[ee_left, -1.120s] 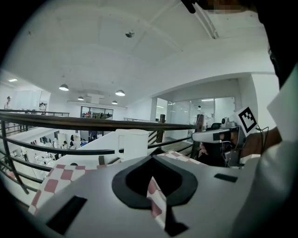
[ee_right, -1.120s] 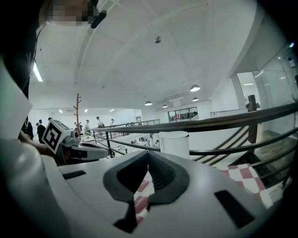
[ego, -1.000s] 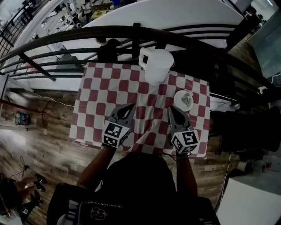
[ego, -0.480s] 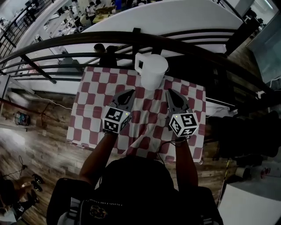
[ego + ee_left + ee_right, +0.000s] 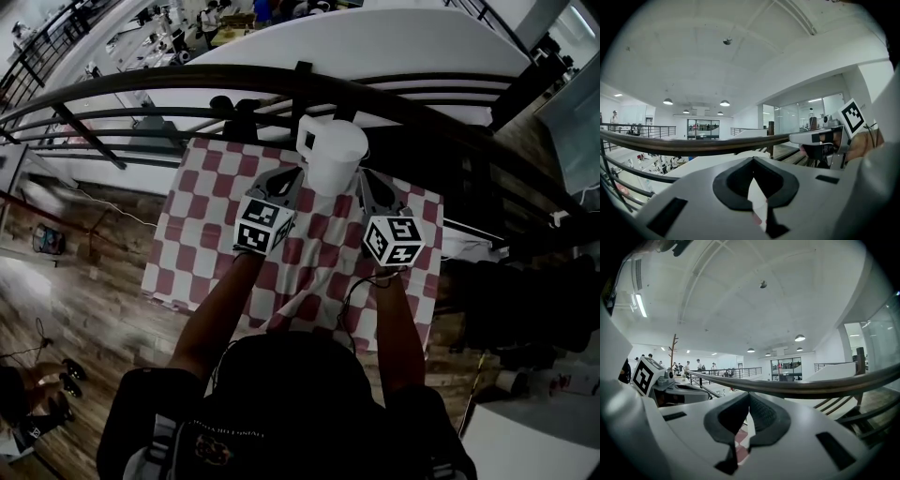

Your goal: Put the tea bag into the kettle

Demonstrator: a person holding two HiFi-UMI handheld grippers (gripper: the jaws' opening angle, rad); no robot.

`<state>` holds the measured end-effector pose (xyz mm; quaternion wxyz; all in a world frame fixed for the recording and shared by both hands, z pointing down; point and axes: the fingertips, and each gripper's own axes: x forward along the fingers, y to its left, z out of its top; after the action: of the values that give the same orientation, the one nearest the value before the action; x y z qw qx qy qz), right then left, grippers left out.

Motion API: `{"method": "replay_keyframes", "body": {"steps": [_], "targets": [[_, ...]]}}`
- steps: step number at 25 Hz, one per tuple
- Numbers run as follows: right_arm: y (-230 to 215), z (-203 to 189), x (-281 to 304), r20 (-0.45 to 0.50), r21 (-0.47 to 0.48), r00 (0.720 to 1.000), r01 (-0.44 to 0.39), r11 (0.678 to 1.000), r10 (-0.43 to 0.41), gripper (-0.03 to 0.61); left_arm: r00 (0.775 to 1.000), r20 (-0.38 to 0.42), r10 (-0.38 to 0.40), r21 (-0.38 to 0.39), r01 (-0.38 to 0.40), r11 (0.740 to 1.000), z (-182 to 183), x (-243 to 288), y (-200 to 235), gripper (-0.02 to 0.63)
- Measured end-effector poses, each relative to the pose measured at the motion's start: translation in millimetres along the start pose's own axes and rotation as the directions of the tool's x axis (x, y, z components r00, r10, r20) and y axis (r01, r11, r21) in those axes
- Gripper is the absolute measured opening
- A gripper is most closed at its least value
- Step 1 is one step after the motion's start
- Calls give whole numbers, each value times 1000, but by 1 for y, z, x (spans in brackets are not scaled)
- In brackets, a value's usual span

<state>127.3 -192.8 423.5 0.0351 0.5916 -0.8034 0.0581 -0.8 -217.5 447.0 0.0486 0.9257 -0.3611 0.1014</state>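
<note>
You have one white kettle (image 5: 332, 150) on the checked tabletop (image 5: 211, 202), at its far edge beside the railing (image 5: 187, 86). Its mouth is open, but you cannot tell what is inside. Your two claws flank it, the left claw (image 5: 287, 178) and the right claw (image 5: 366, 183), each with jaws closed together on nothing. The tea bag cannot be made out.
</note>
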Motion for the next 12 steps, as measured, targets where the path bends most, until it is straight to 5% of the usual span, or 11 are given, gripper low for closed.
{"method": "replay_keyframes", "body": {"steps": [12], "targets": [[-32, -2, 28, -9, 12, 999, 48, 999, -48, 15, 997, 70, 27, -76, -21, 997, 13, 19, 39, 3]]}}
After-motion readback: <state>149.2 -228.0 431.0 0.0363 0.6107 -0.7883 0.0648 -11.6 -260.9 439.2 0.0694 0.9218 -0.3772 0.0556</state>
